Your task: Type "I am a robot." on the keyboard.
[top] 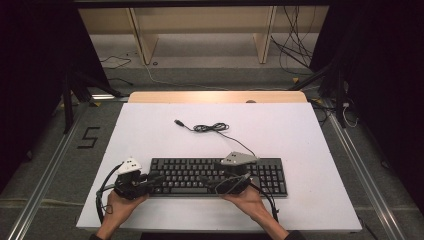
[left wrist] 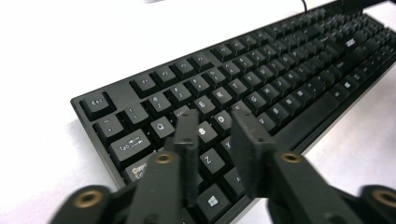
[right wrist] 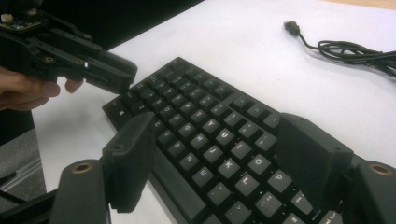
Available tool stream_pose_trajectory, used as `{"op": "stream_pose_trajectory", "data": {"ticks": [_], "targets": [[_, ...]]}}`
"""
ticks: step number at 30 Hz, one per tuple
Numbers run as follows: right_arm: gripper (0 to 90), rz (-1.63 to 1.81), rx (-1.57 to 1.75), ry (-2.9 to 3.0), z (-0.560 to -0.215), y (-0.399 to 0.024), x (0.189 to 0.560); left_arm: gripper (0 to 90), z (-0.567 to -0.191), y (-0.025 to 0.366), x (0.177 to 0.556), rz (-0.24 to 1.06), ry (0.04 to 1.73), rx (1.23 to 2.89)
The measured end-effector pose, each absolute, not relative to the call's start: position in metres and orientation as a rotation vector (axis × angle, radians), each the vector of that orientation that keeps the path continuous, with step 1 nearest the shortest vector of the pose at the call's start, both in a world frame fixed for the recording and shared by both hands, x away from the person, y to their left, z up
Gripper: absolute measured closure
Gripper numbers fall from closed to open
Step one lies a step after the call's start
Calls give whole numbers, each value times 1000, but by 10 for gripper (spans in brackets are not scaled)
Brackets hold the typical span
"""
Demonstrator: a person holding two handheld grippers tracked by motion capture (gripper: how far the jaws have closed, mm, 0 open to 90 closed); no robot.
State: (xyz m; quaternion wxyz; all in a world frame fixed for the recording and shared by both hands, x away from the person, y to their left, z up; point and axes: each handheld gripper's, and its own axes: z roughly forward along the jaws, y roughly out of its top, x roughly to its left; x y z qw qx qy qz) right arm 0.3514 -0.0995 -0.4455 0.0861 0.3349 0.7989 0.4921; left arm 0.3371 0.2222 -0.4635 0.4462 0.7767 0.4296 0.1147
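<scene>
Left gripper (left wrist: pixel 212 126) jaws narrow, empty, over keyboard (top: pixel 218 176) 9 o'clock end; right gripper (right wrist: pixel 219 154) wide, empty; nothing gripped yet.

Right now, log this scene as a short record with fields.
surface: white table top
main object: black keyboard, lying flat near the front edge
cable: keyboard cable loosely coiled behind it, USB plug lying free on the table
left gripper: over the keyboard's left end, above the S and D keys, jaws slightly apart, nothing between them
right gripper: over the keyboard's middle-right keys, jaws wide apart, nothing held
hands: one on each gripper at the front edge
</scene>
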Motion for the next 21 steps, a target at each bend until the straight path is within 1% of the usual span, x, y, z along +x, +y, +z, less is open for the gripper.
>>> {"op": "stream_pose_trajectory", "data": {"ticks": [3,5,6,9,12,15,18,20,21], "targets": [[301,1468,988,2390,-446,-98,350,593,-463,223,337,276,1069,1901],[304,1464,985,2394,-447,-97,350,555,-462,224,337,269,1070,1877],[306,1465,982,2400,-447,-96,350,521,-461,224,337,269,1076,1853],[315,1463,980,2402,-448,-95,350,470,-460,225,338,269,1082,1837],[358,1463,965,2419,-449,-93,348,429,-459,226,338,262,1073,1812],[412,1461,950,2435,-451,-91,347,413,-459,226,337,262,1064,1799],[495,1456,937,2451,-452,-89,346,391,-458,225,337,259,1061,1785],[568,1450,928,2467,-453,-88,345,380,-458,226,337,263,1058,1784],[587,1451,925,2473,-454,-88,345,375,-458,226,337,263,1058,1784]]}}
